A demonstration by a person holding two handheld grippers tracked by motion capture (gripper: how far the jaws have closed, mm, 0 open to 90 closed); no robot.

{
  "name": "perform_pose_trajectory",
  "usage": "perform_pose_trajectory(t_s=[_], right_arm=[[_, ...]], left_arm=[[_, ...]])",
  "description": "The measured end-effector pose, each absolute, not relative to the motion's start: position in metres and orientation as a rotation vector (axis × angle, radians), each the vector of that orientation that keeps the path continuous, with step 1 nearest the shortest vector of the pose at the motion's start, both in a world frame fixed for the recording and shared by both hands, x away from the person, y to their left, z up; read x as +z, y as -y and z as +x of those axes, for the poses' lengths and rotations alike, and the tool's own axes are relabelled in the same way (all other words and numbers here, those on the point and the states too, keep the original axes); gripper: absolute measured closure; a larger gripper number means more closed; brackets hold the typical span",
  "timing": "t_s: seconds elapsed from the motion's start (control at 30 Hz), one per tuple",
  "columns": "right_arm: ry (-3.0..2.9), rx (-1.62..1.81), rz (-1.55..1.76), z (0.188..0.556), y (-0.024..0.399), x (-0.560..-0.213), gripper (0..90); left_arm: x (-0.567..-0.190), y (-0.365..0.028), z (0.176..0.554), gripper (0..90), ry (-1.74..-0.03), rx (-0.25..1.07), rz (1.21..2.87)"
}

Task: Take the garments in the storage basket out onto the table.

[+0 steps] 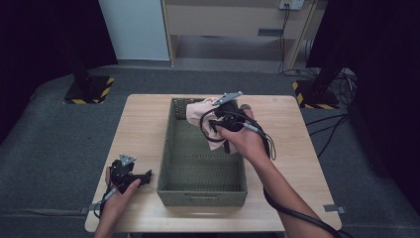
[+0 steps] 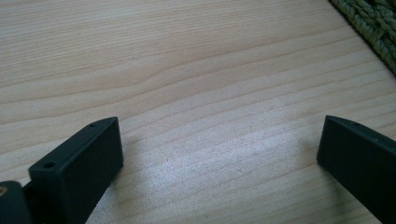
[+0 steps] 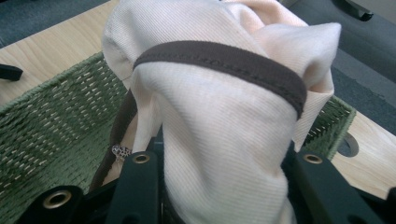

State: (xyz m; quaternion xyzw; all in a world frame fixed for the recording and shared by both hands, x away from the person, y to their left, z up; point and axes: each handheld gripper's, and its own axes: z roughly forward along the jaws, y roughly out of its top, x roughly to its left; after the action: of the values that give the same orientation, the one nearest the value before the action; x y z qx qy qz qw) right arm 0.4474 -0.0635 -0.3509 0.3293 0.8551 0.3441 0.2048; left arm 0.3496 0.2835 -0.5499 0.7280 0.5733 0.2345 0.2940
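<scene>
Overhead, a pale pink cloth with brown trim (image 1: 202,115) hangs from the right gripper (image 1: 221,118), whose jaws are pinched on a bunched fold of it. Cloth and gripper sit above the far right part of a green woven basket (image 1: 202,191), at about one o'clock from the basket's middle. Most of the fabric drapes downward from the jaws toward the basket floor, so the far wall stands nearest to snag it. At eight o'clock, the left gripper (image 1: 130,174) rests on the wooden table (image 1: 292,163), jaws spread and empty, well apart from the cloth.
</scene>
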Motion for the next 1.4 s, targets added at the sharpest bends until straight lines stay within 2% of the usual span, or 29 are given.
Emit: perform_pose_trajectory(t_s=[1.4], right_arm=[[-2.321, 1.003, 0.927, 0.428, 0.117, -0.330, 59.4]], left_arm=[[-0.550, -0.283, 0.350, 0.0, -1.526, 0.625, 1.938]])
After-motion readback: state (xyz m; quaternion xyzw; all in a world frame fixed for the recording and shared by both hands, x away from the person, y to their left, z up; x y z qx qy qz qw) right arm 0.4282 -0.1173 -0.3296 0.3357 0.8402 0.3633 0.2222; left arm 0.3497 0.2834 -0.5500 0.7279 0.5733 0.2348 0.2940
